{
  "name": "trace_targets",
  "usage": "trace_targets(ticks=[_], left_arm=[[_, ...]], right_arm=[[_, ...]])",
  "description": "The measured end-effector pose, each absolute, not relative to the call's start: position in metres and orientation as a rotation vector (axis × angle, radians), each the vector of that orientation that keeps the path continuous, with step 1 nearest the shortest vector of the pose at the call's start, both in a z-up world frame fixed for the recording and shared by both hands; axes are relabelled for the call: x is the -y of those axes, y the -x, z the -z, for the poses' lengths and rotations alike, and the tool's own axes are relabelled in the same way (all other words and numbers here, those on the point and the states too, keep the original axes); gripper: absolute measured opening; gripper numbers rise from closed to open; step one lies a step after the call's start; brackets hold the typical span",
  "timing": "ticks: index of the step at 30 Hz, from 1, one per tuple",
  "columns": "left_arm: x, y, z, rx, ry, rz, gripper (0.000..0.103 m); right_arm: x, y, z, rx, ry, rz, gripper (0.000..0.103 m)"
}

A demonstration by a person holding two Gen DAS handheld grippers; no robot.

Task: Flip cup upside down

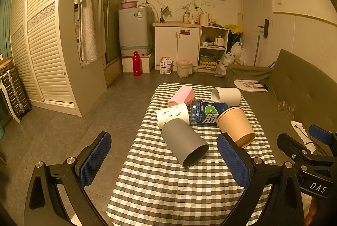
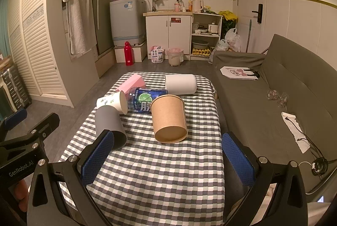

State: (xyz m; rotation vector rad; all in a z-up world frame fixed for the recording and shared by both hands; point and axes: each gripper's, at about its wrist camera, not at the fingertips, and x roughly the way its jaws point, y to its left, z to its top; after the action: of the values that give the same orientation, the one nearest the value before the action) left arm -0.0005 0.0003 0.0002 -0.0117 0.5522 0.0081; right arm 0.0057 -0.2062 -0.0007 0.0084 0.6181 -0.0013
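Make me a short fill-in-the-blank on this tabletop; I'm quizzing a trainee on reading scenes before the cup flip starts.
1. All five cups on the checked tablecloth lie on their ____.
2. The grey cup points its open mouth toward the ____.
3. The blue-labelled bottle lies between the leaf-print cup and the ____ paper cup.
4. Both the left gripper and the right gripper are ____ and hold nothing.

Missing words: sides; camera; brown; open
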Motion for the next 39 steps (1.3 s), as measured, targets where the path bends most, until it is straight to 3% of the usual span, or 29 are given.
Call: trace_targets(ticks=[39], left_arm=[[-0.0024,0.0005,-0.0007,-0.554,0.010,-0.009,0.103]], right_arm=[[0.2052,-0.0080,0.0046,-0.624,-0.012,-0.001,0.103]])
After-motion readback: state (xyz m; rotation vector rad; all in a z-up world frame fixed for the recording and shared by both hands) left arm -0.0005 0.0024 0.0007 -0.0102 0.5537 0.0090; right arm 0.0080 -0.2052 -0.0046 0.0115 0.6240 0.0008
